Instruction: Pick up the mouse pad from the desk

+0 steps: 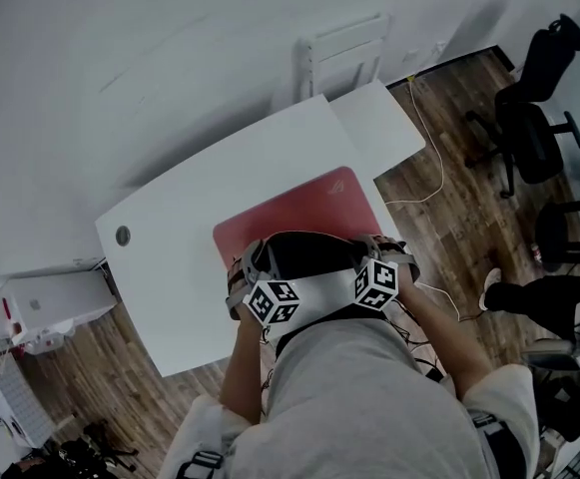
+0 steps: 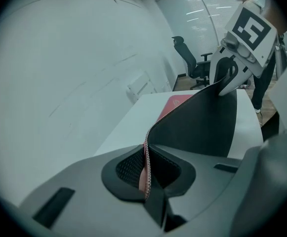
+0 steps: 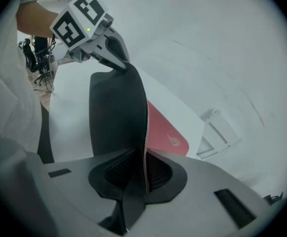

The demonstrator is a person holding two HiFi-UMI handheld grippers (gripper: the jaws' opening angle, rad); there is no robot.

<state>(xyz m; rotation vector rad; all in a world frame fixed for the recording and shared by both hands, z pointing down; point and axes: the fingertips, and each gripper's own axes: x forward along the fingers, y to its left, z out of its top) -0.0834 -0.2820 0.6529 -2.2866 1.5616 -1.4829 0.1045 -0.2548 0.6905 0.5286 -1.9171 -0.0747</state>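
Observation:
The mouse pad [image 1: 299, 213] is red on top and black underneath, and lies on the white desk [image 1: 190, 218]. Its near edge is lifted and curled up, so the black underside [image 2: 202, 117] faces me. My left gripper [image 1: 245, 272] is shut on the pad's near left corner, with the stitched edge pinched between the pads [image 2: 145, 174]. My right gripper [image 1: 394, 252] is shut on the near right corner, the stitched edge running between its jaws [image 3: 145, 174]. The red far part [image 3: 165, 135] still rests flat on the desk. Each gripper view shows the other gripper [image 2: 229, 80] [image 3: 116, 51] gripping the pad.
A round cable hole [image 1: 123, 236] sits near the desk's left corner. A white radiator-like unit [image 1: 344, 53] stands against the wall behind the desk. A black office chair [image 1: 529, 128] and a loose cable [image 1: 434, 168] are on the wooden floor to the right, where another person's leg [image 1: 529, 292] shows.

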